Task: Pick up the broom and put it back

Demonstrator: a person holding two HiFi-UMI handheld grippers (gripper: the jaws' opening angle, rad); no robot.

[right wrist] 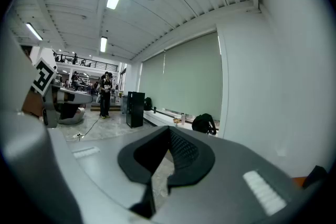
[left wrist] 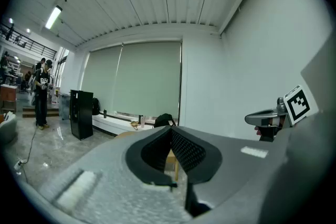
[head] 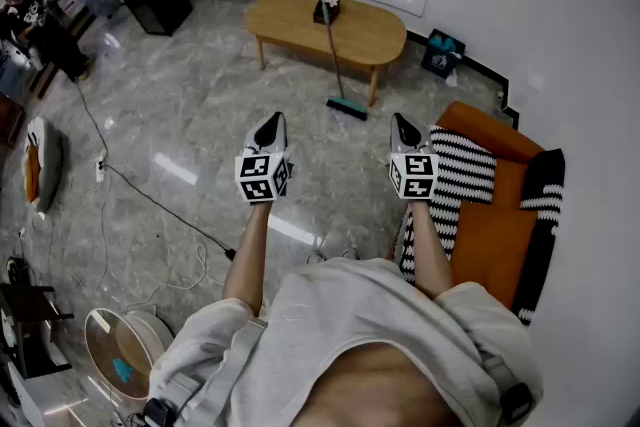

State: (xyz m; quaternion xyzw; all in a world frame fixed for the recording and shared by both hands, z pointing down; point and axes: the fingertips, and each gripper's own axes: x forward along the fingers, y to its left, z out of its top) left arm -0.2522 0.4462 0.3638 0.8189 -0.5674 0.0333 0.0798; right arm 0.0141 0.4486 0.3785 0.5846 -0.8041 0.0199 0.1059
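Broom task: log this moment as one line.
phase: before pickup | broom: leaning against wooden table, untouched | left gripper: shut, empty | right gripper: shut, empty

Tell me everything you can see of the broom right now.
The broom stands tilted, with nothing holding it. Its thin grey handle rises from a small teal head that rests on the marble floor. The upper part leans against the oval wooden table. Its material is too small to tell.

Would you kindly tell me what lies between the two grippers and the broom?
In the head view, only bare marble floor separates the left gripper and right gripper from the broom.
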